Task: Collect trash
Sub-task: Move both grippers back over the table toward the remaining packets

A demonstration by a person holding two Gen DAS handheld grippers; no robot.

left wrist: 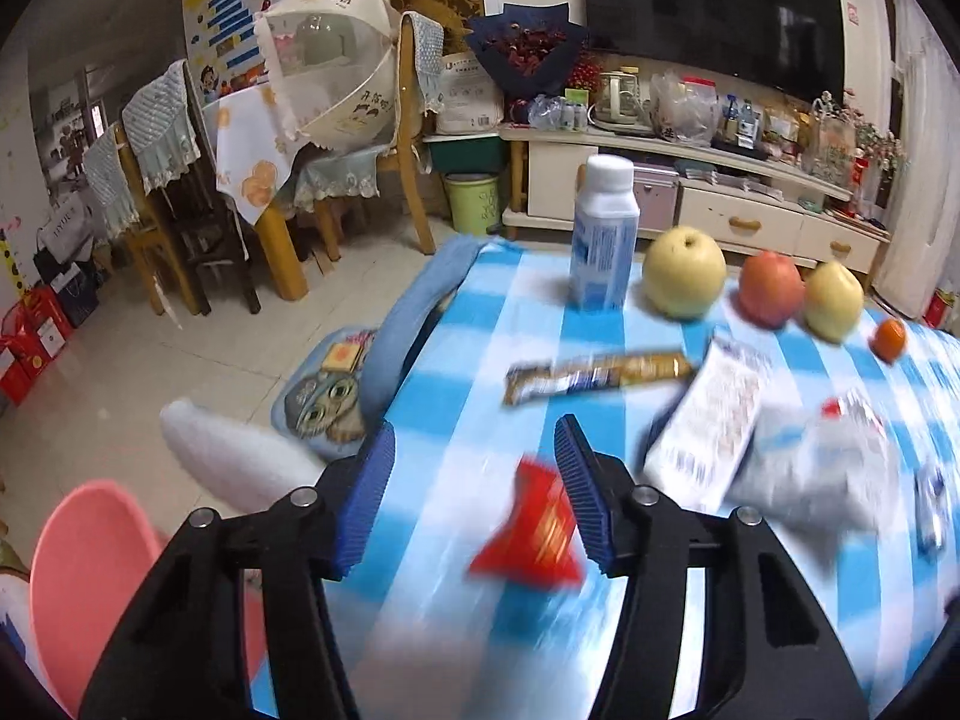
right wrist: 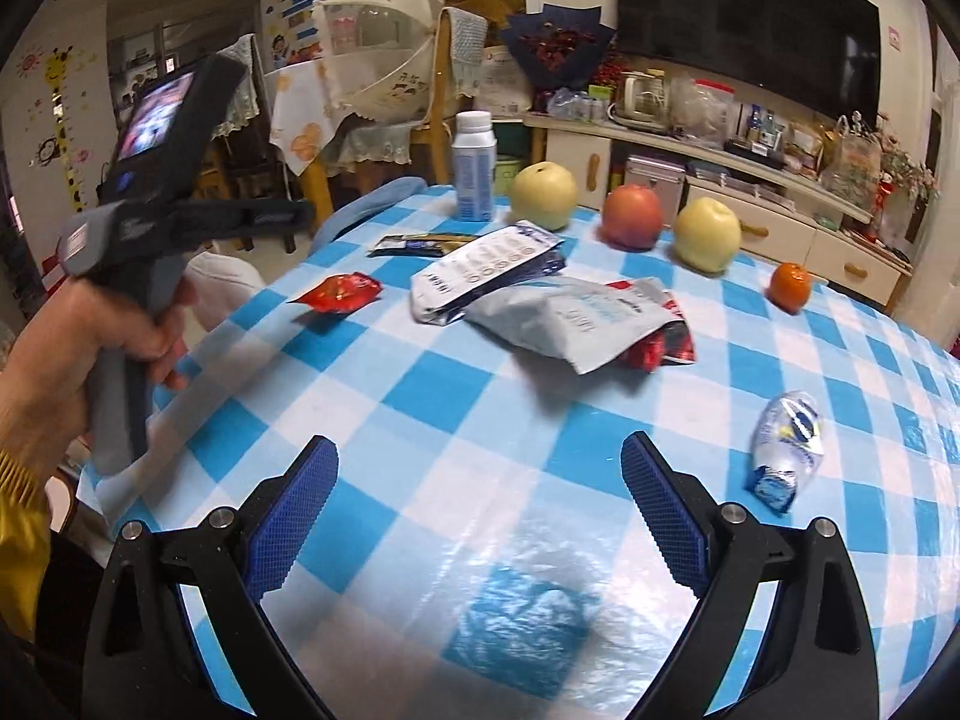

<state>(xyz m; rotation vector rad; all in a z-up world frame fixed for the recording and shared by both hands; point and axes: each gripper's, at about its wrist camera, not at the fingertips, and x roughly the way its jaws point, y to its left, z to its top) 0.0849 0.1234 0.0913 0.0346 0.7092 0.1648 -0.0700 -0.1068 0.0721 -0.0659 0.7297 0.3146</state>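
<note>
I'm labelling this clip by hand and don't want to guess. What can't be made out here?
- Red wrapper, left wrist view: motion blur smears its print.
- Silver pouch, right wrist view: it covers most of a red packet underneath.
- Bottle label: too small to read.
- No trash bin shows.

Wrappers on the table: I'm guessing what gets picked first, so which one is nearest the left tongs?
The small red wrapper: it lies just ahead of the open left tongs, while the long bar wrapper and white packet lie farther off.
</note>
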